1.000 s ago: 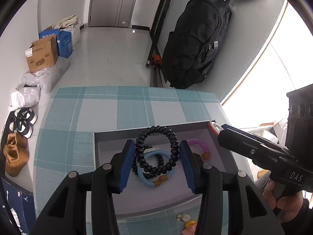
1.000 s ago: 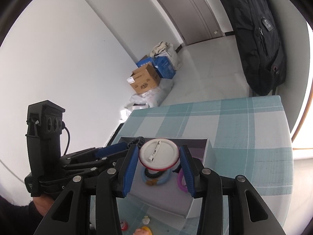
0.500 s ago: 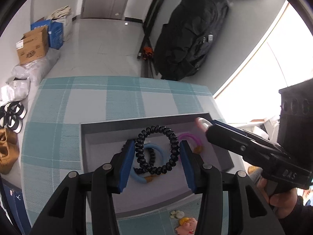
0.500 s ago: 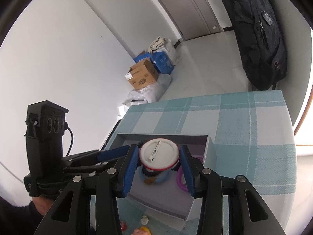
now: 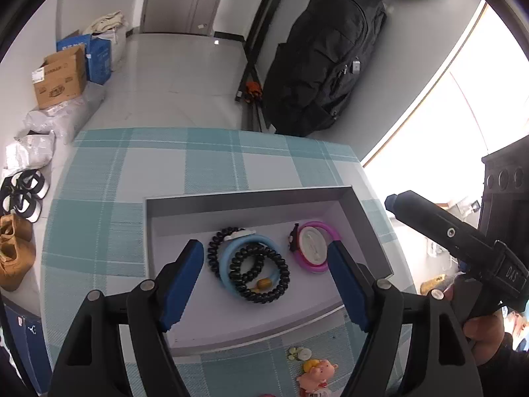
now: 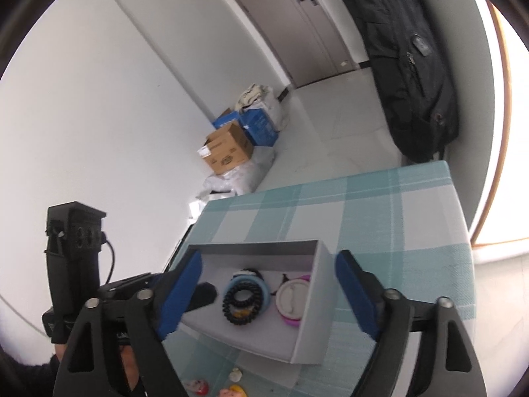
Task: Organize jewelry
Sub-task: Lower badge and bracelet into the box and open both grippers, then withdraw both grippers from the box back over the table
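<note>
A grey open box (image 5: 251, 198) (image 6: 307, 330) sits on the checked tablecloth. Inside lie a black coil hair tie (image 5: 259, 273) (image 6: 243, 302) on a light blue bangle (image 5: 226, 258), another black coil ring (image 5: 215, 248), and a white round badge (image 5: 310, 244) (image 6: 291, 299) lying on a pink ring (image 5: 325, 230). My left gripper (image 5: 264, 281) is open and empty above the box's near side. My right gripper (image 6: 267, 294) is open and empty above the box; it also shows at the right of the left wrist view (image 5: 446, 231).
Small trinkets, a pig figure (image 5: 317, 375) and a flower piece (image 5: 299, 353), lie on the cloth in front of the box. A black backpack (image 5: 324, 59) hangs beyond the table's far edge. Cardboard boxes (image 5: 61, 74) and shoes (image 5: 23, 192) are on the floor at left.
Both grippers opened and pulled back. The left let the black coil hair tie fall onto the blue bangle; the right dropped the white badge onto the pink ring in the box.
</note>
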The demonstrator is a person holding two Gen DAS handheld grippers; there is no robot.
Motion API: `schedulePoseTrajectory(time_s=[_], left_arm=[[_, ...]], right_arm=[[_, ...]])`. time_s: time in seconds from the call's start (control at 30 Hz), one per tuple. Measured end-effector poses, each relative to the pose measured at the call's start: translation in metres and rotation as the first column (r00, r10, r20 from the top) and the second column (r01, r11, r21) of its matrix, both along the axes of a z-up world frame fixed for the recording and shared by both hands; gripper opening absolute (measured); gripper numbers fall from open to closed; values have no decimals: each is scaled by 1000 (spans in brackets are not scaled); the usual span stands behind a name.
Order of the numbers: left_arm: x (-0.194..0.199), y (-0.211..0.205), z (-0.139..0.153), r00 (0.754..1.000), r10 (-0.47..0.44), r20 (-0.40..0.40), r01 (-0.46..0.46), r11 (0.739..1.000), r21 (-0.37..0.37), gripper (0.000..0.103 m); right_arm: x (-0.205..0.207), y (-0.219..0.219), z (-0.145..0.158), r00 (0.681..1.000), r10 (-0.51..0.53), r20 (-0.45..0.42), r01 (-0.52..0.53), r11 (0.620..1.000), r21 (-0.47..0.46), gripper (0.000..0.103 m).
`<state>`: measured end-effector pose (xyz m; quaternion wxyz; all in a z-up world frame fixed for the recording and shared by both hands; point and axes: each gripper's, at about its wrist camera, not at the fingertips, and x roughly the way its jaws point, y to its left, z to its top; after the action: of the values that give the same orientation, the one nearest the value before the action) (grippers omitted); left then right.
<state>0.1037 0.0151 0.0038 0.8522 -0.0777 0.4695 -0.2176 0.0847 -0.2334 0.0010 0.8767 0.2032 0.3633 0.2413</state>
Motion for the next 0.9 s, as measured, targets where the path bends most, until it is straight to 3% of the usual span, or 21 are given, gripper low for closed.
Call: schedulePoseTrajectory(time_s=[0.1, 0.17, 0.9], left_arm=[[-4, 1, -1, 999, 27, 33, -28, 999, 44, 73], [-8, 3, 0, 999, 27, 40, -28, 999, 30, 74], [-64, 1, 24, 986, 50, 158, -65, 994, 90, 75]], right_arm=[[-2, -2, 0, 1000, -9, -10, 9, 1000, 10, 90], [-4, -1, 0, 1000, -13, -4, 12, 1000, -5, 95], [-53, 2, 1, 999, -27, 25, 29, 995, -92, 103]])
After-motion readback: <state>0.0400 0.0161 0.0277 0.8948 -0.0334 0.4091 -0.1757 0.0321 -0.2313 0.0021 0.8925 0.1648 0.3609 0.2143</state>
